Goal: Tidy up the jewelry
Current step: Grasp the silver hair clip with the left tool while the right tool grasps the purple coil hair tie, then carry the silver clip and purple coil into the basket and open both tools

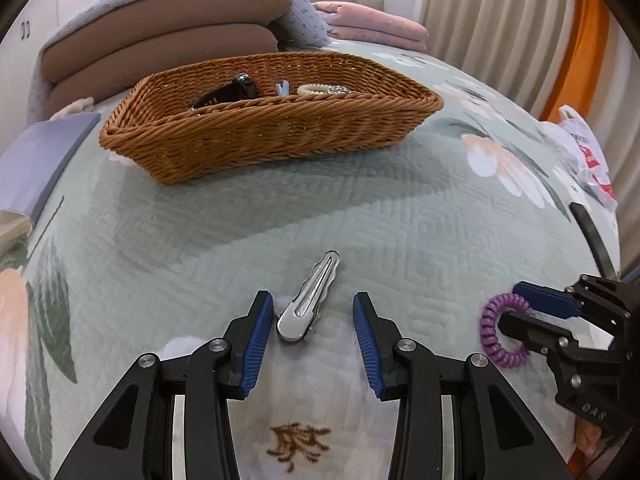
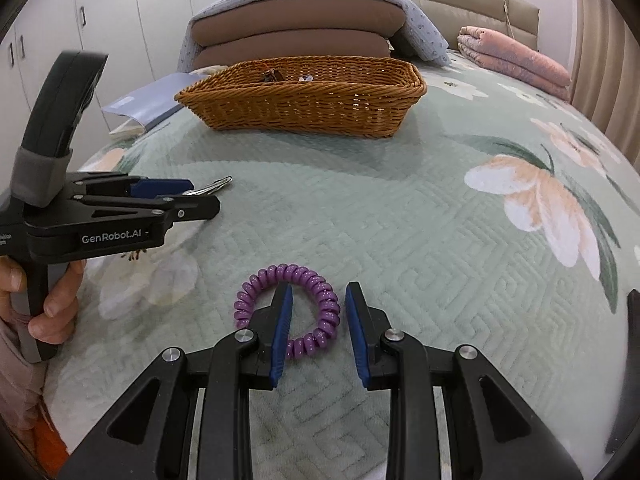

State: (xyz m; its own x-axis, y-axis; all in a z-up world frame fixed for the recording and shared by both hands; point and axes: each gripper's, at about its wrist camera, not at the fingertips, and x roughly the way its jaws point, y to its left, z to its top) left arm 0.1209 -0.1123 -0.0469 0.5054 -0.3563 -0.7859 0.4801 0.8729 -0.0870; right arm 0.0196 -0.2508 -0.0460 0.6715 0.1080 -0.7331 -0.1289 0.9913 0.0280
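Note:
A silver hair clip [image 1: 310, 300] lies on the green quilt, its wide end between the open fingers of my left gripper [image 1: 313, 312]. It also shows in the right wrist view [image 2: 212, 188]. A purple spiral hair tie [image 2: 288, 310] lies on the quilt; my right gripper [image 2: 319, 300] is open, one finger inside the ring and one outside, straddling its right side. The tie [image 1: 494, 330] and right gripper [image 1: 516, 302] show in the left wrist view. A wicker basket [image 1: 272, 136] stands farther back holding a black watch [image 1: 228, 94], a beaded bracelet [image 1: 316, 89] and a small blue item [image 1: 282, 88].
Brown cushions [image 1: 160, 52] under a blue blanket and folded pink bedding [image 1: 372, 28] lie behind the basket. A blue booklet [image 1: 36, 160] lies at the left, a plastic bag [image 1: 588, 152] at the right edge. White cabinets [image 2: 100, 20] stand beyond the bed.

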